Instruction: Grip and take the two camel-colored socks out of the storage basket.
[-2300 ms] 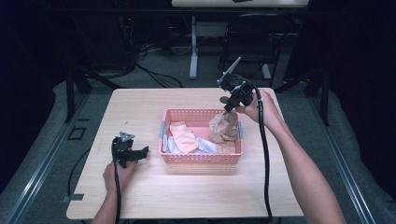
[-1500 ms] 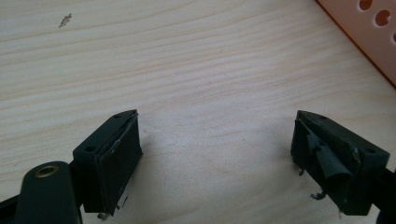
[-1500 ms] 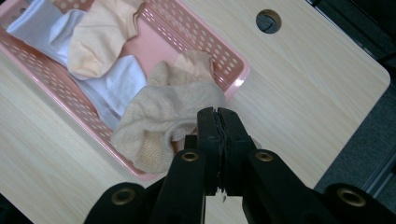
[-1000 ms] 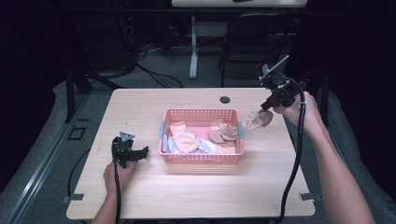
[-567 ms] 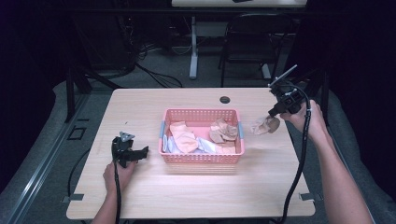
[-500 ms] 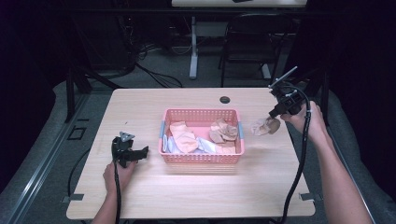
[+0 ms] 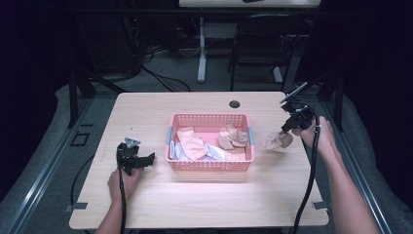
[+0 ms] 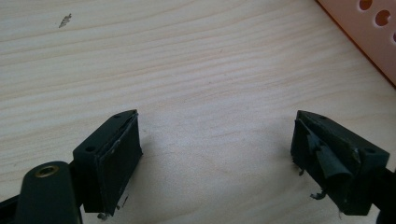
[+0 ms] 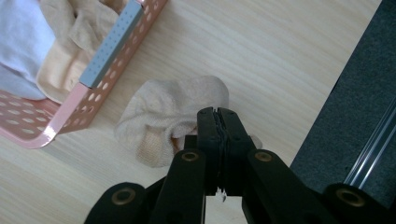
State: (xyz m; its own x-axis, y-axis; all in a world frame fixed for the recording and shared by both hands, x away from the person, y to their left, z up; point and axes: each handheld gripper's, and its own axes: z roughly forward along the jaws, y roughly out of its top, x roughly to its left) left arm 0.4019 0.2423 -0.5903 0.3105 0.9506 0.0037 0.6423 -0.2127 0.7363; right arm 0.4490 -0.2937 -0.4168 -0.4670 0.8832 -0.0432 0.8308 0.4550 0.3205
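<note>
Since the earlier frame you've lowered the beige sock (image 7: 276, 141) toward the surface (image 7: 195, 204) w/ right gripper (image 7: 284, 129) fingers clenched on it, clear of the pink basket (image 7: 209, 165); left gripper (image 7: 148, 158) fingers released, parked idle.

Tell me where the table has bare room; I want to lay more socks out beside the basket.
Bare patches: the wide front strip of the table below the basket, the back strip between basket and cable hole, and the left end behind the left gripper. Crowded: right of the basket, where the right gripper holds a sock.
</note>
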